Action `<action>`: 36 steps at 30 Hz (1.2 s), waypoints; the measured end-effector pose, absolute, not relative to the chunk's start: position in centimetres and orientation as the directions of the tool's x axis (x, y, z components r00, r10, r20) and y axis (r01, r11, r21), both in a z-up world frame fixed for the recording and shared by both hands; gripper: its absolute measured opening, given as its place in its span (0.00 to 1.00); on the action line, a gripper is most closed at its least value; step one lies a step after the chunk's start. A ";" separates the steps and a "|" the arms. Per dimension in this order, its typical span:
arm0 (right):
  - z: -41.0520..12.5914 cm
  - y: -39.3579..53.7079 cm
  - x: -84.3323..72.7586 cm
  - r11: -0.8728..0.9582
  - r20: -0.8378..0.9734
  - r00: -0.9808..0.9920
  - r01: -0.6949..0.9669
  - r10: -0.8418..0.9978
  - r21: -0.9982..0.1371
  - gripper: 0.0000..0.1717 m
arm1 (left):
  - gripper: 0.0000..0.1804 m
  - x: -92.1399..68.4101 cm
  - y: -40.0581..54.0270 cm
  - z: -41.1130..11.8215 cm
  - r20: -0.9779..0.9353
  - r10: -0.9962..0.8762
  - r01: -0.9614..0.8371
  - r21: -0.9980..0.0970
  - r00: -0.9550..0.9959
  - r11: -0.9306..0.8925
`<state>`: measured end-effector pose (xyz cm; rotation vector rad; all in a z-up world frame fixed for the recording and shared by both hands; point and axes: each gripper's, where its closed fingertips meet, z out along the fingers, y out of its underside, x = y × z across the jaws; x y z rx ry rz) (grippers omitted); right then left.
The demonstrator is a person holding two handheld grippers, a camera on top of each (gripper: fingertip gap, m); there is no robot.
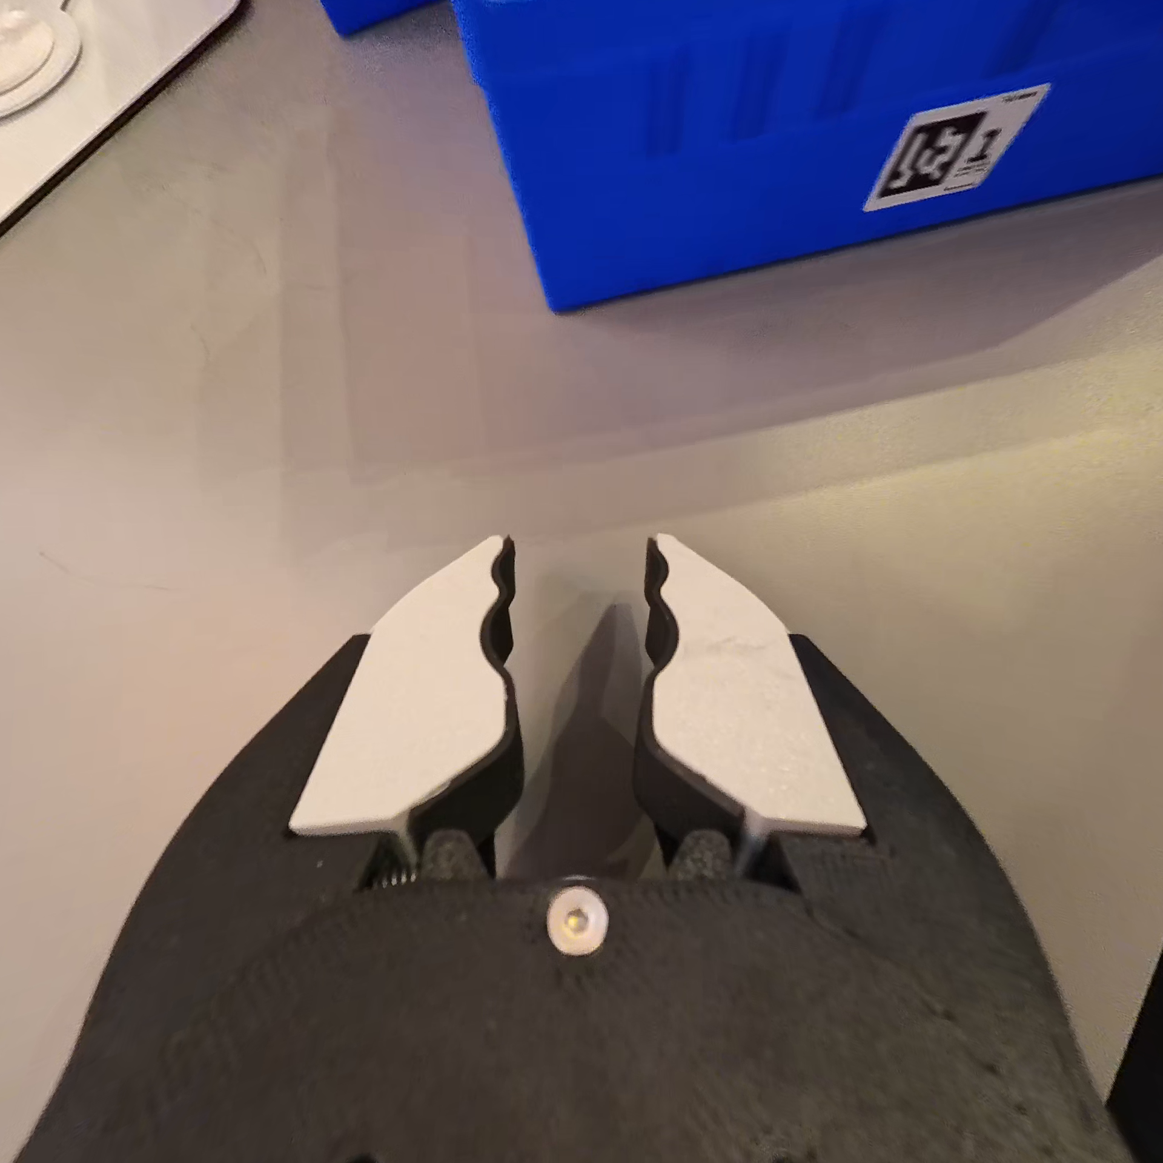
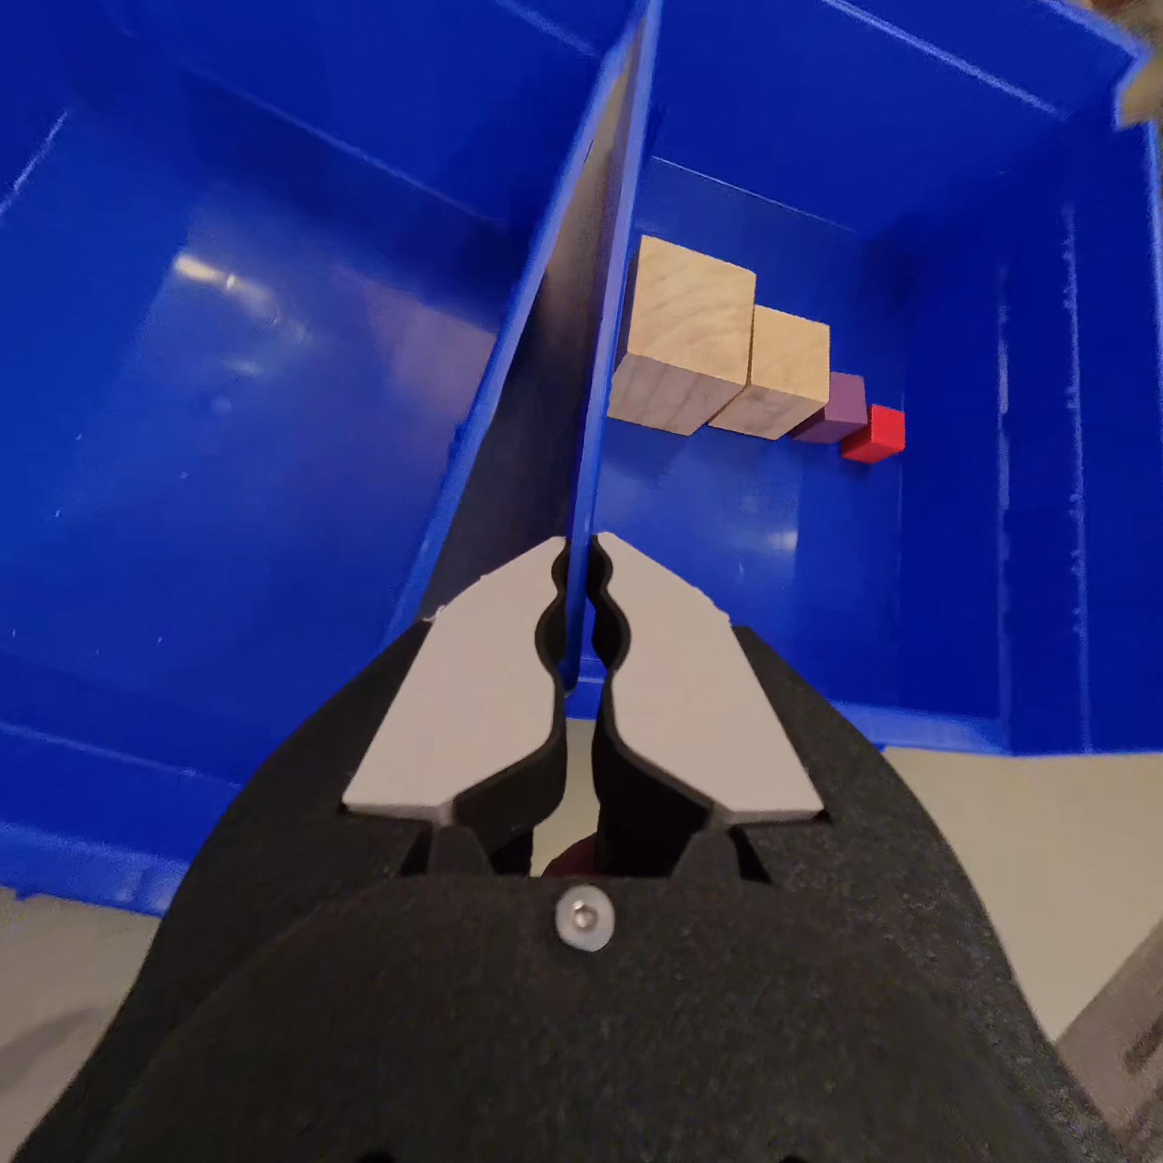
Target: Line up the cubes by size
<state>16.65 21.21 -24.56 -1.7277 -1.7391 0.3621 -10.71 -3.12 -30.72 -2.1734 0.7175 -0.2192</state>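
Observation:
In the right wrist view, a row of cubes stands inside the right blue bin: a large wooden cube, a smaller wooden cube, a purple cube and a small red cube, going from big to small. My right gripper is shut on the bin's thin left wall, with both pads pressed on its rim. My left gripper is open and empty above the grey table, in front of the blue bin seen from outside.
A second blue bin stands right beside the first, on its left, with nothing in it. A white sticker with a black pattern is on the bin's outer wall. A pale board with a clear round thing lies far left.

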 end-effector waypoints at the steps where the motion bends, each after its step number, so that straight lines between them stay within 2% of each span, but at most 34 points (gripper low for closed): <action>1: -24.6 20.5 16.6 0.123 0.249 0.043 0.780 0.968 -0.614 0.02 | 0.22 -10.7 -3.1 -30.7 -0.078 -0.561 -0.416 -0.756 0.824 -0.505; 8: -24.5 17.6 16.6 0.233 0.220 -0.119 0.749 0.968 -0.620 0.02 | 0.22 -11.2 -2.8 -30.4 -0.039 -0.534 -0.364 -0.773 0.844 -0.520; 16: -24.5 14.7 15.5 0.325 0.187 -0.270 0.695 0.945 -0.642 0.02 | 0.23 -13.0 -1.8 -29.6 -0.099 -0.486 -0.372 -0.779 0.868 -0.506; 31: -24.5 12.8 13.2 0.387 0.184 -0.358 0.656 0.915 -0.648 0.02 | 0.23 -14.8 -0.4 -28.6 -0.108 -0.448 -0.353 -0.785 0.887 -0.509; 36: -24.5 12.3 10.8 0.423 0.185 -0.409 0.629 0.894 -0.652 0.02 | 0.27 -15.0 1.9 -25.5 -0.241 -0.438 -0.437 -0.791 0.866 -0.429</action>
